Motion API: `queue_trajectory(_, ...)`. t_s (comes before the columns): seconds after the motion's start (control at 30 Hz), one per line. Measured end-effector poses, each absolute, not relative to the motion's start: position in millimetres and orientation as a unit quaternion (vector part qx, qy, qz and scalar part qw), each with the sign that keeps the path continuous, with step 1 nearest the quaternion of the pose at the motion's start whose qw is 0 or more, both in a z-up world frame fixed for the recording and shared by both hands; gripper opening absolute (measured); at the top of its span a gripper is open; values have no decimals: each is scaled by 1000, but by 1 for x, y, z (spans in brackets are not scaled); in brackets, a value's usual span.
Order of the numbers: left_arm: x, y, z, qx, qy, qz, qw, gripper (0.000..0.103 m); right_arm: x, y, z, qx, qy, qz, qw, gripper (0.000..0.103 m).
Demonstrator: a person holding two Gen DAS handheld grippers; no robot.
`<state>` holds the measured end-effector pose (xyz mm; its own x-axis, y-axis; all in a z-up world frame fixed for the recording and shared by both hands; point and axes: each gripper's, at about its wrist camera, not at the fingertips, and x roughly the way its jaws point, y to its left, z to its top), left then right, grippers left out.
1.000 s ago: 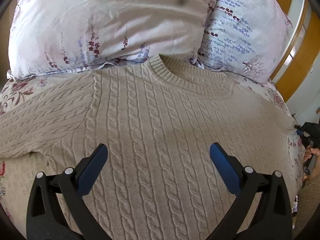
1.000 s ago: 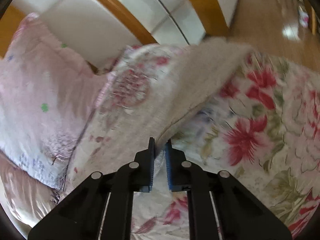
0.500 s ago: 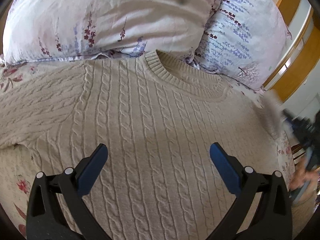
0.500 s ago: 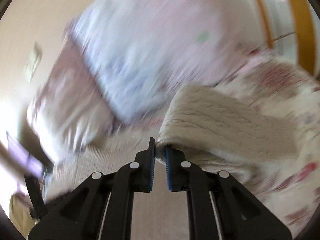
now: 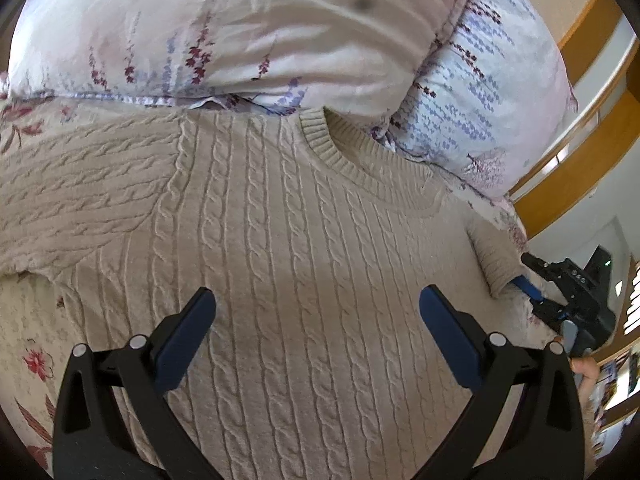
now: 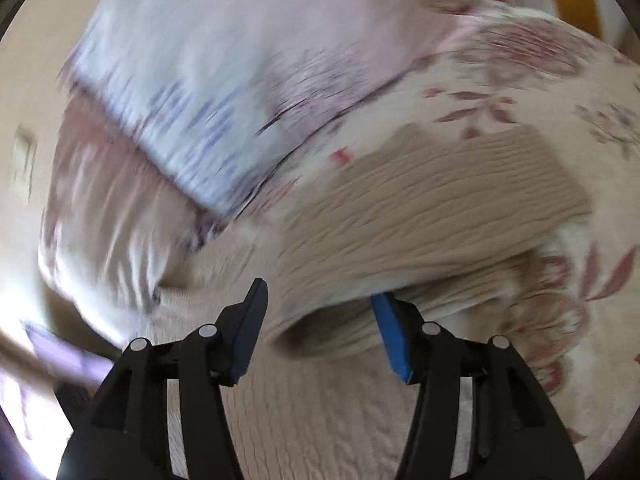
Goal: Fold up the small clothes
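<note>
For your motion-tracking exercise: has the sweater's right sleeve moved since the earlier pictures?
Yes. The sleeve was carried from the bedspread's edge inward toward the pillow, and released.

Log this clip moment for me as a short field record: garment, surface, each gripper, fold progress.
garment: beige cable-knit sweater, front up, neckline toward the pillows
surface: floral bedspread
left gripper: open, above the sweater's chest, holding nothing
right gripper: open, at the sleeve end; view blurred
fold progress: that sleeve doubled over near the body's edge; the other sleeve lies spread out, body unfolded
</note>
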<state>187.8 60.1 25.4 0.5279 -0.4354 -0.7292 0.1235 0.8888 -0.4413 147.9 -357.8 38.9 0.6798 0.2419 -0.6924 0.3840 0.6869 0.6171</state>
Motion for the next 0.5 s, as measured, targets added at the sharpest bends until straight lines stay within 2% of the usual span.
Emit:
queue_trajectory(0.03,188,62,24,-179,460,-165,854,101,149,-365,36,399,397,-63,824,53)
queue_trajectory(0.1,187,66,23,-190,462,-171,849,101,154,-370,36,392,399,-87,824,35)
queue_trajectory(0.2,185,71,24,-191,458,-172,851,101,159,-368,42,352,396,-123,839,18)
queue_trajectory(0.33,184,81,25,-206,451,-175,850,98,169,-330,74,243,369,-128,888,12)
queue_trajectory(0.5,189,89,21,-242,455,-185,836,91,182,-238,110,118,341,-17,933,12)
